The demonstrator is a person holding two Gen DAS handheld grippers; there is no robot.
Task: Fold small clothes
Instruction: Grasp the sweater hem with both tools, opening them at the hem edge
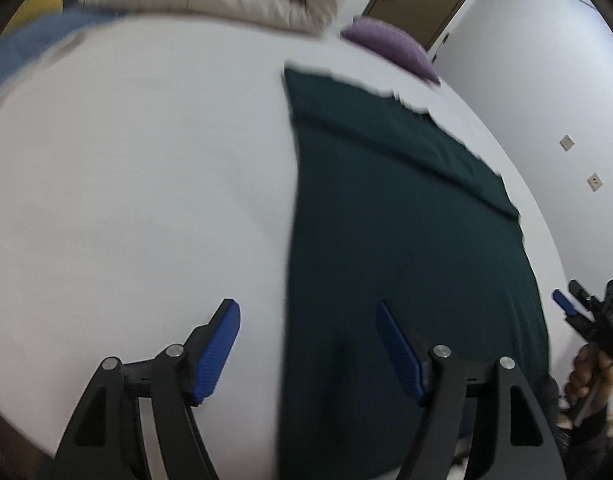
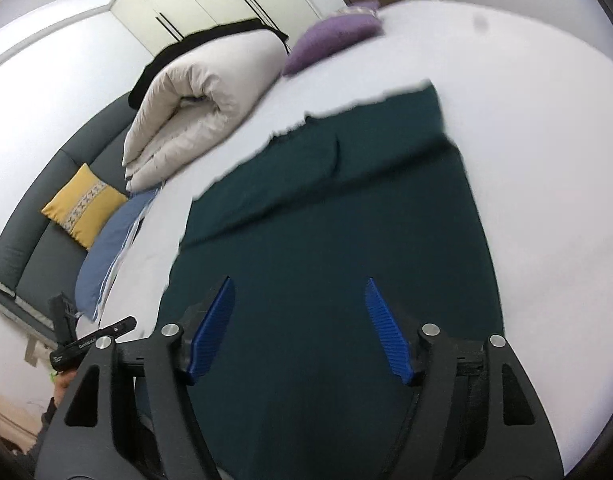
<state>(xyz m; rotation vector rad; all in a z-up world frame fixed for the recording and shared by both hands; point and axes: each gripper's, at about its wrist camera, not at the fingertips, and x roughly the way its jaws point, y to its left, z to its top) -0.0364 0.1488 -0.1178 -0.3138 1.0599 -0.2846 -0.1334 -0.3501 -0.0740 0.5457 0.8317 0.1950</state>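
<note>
White bed (image 2: 546,160): dark green garment (image 2: 326,240) lies flat on it, one band folded over at its far end. Beige duvet (image 2: 194,120) beyond garment. Left gripper (image 1: 308,344) over garment's left edge, right gripper (image 2: 298,328) above garment; both spread, empty.

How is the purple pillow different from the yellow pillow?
The purple pillow is plain, while the yellow pillow has a pale patterned stripe down its middle. The purple pillow lies on the white bed, near its far edge; the yellow pillow leans on the dark grey sofa beside the bed. The purple pillow is beyond the rolled beige quilt; the yellow pillow is on its near side. Both look soft and small.
</note>
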